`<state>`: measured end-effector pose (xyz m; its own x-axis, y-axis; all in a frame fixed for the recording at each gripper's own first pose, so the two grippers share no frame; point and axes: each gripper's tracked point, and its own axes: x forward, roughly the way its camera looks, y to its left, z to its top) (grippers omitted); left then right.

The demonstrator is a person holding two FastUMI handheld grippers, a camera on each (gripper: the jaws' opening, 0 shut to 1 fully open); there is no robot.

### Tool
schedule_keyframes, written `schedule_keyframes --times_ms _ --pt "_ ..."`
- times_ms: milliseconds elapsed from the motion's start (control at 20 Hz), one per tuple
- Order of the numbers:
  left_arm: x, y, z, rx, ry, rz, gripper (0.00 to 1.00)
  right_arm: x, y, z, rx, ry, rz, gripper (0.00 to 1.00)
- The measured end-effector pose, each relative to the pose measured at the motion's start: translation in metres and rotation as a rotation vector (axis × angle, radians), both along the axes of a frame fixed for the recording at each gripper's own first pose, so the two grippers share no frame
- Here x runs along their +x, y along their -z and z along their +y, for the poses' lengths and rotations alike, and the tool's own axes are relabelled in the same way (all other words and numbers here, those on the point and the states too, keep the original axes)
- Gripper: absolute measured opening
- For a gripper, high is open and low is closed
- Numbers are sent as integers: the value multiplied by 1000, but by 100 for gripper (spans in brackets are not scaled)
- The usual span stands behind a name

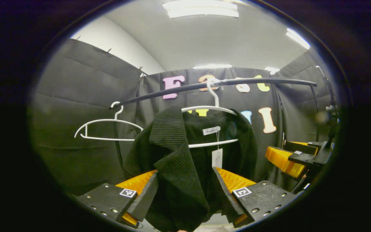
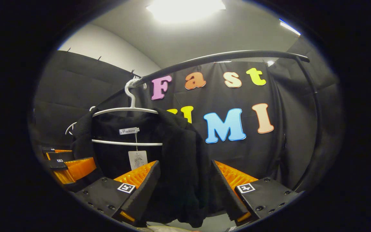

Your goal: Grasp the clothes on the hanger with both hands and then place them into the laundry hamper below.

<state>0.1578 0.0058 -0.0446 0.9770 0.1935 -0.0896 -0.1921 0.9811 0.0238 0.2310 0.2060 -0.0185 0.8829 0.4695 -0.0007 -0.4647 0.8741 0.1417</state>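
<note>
Black garment (image 1: 185, 161) on white hanger (image 1: 216, 108), hung from rail (image 1: 204, 84). Left claw (image 1: 185, 193) spread wide, front panel between fingers, not pinched. Right claw (image 2: 185, 190) likewise agape around other front edge (image 2: 182, 167). Risk: closing on loose knit alone, then downward pull drags hanger off rail, or collar snags hanger shoulder. Left gripper view adds spare empty hanger (image 1: 106, 129); right gripper view, rail's far upright (image 2: 314, 96).
</note>
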Motion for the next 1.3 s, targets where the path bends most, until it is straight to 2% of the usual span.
schedule_keyframes --times_ms 550,700,750,850,1150,1300 --pt "38 25 6 5 -108 39 91 49 24 46 7 -125 50 97" --pt "43 29 8 7 -133 38 91 60 25 55 14 -131 54 97" --pt "45 30 10 10 -145 37 91 65 25 56 17 -127 54 94" --pt "48 32 11 14 -169 39 91 72 26 60 19 -117 59 97" --pt "54 50 19 33 -219 85 91 81 32 72 34 -133 84 96" --pt "53 49 24 49 -237 86 71 82 34 78 26 -148 84 92"
